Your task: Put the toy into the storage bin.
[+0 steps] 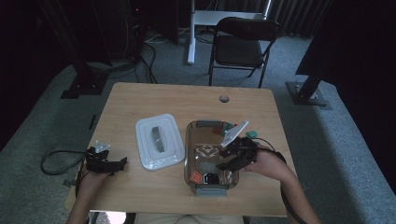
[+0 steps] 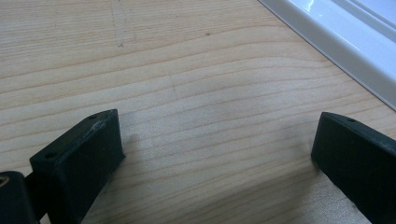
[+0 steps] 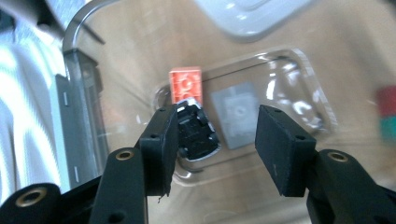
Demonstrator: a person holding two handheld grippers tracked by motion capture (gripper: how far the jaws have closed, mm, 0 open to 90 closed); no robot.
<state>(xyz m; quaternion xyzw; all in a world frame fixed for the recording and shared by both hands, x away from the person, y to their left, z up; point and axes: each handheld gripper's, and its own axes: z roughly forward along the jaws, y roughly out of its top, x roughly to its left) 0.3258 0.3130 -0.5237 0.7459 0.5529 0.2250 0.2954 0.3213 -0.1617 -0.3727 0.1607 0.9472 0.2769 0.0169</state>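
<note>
Clear plastic forms the container [image 1: 189, 154] on the desk [image 1: 140, 100], and the right gripper [image 1: 232, 157] hangs over its near half with its jaws parted and nothing pressed between them. In the right gripper view, a small black brick [image 3: 198, 133] lies on the container floor just below the right gripper, tucked beside the left-hand jaw, so it sits off-centre in the gap rather than midway. Its long axis runs roughly away from the jaws, along their reach. Just beyond it lies an orange brick [image 3: 186, 85], and a grey brick [image 3: 237, 114] rests beside them, nearer the other jaw. The right hand is clearly the nearer one for anything in the container. Far off, the left gripper [image 1: 103, 161] rests on the desk, open and empty, with the white lid [image 1: 158, 140] lying between it and the container.
</note>
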